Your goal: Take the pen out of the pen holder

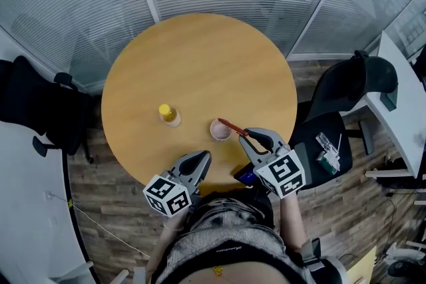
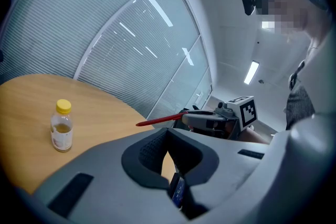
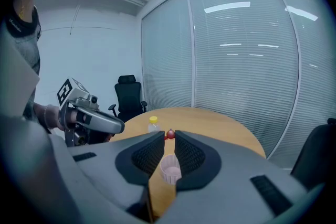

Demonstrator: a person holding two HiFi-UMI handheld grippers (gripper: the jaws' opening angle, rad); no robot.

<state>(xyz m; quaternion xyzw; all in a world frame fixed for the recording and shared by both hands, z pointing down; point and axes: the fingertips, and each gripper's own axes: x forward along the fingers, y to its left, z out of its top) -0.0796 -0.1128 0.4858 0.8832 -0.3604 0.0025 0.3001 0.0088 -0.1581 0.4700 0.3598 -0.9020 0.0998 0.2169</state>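
One round bench (image 1: 200,56), one yellow-capped bottle (image 1: 168,114), one pink pen holder (image 1: 220,130), one red pen (image 1: 233,126). Two grippers: left gripper (image 1: 198,161), right gripper (image 1: 255,138). Two black chairs (image 1: 40,110) (image 1: 346,86).

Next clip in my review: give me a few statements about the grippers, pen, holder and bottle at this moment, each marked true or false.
1. The right gripper is closed on a red pen. True.
2. The left gripper holds the yellow-capped bottle. False: it holds nothing, and the bottle stands apart from it on the round wooden table.
3. The pink pen holder stands upright on the table. True.
4. In the head view, the bottle stands right of the pen holder. False: it stands to its left.
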